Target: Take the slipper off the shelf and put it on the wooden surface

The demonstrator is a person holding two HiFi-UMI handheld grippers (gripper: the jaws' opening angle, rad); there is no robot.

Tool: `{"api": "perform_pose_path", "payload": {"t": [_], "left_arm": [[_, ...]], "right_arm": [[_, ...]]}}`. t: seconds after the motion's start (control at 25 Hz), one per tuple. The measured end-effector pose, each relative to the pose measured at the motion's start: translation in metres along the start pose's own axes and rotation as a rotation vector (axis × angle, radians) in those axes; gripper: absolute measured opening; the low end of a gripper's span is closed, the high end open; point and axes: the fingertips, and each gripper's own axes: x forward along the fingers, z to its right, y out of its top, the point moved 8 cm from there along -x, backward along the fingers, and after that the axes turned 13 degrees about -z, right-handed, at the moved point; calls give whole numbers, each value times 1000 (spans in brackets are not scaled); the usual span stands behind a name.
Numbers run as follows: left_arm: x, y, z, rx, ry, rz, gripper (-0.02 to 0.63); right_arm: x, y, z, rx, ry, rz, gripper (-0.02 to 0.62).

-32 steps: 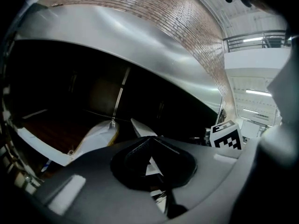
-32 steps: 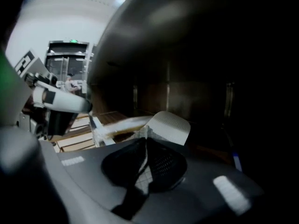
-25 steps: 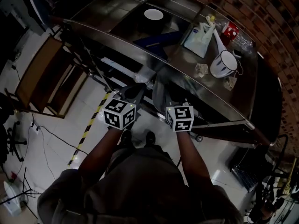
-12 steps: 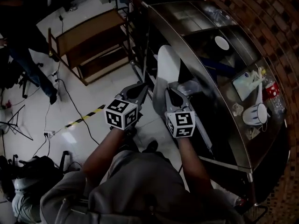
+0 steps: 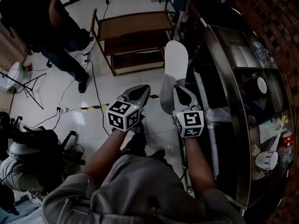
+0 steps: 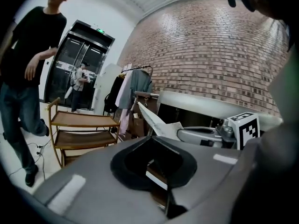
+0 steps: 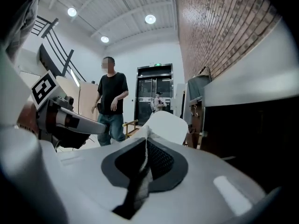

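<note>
The right gripper [image 5: 180,90] pinches the near end of the slipper [image 5: 176,59]; its long axis runs straight ahead of the jaws, toe toward the wooden surface [image 5: 133,24] ahead and leftward; the left gripper [image 5: 142,90], closed and empty, sits alongside.

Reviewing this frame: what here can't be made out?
- Slipper, gripped end: head view, under the right gripper; right gripper view, only crumpled fabric between the shut jaws.
- Items on the steel counter: head view, dark, small, partly cut by the right edge.
- Person in the doorway: gripper views, too small.
</note>
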Motion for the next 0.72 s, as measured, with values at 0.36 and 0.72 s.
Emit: {"api": "perform_pose_path", "payload": {"t": [0.36,0.72], "left_arm": [[31,43,-108,-46,24,44,0],[56,96,-208,-37,38,50,0]], "right_arm": [[119,47,0,-53,60,-30,8],[230,101,4,-51,78,-18,8]]}}
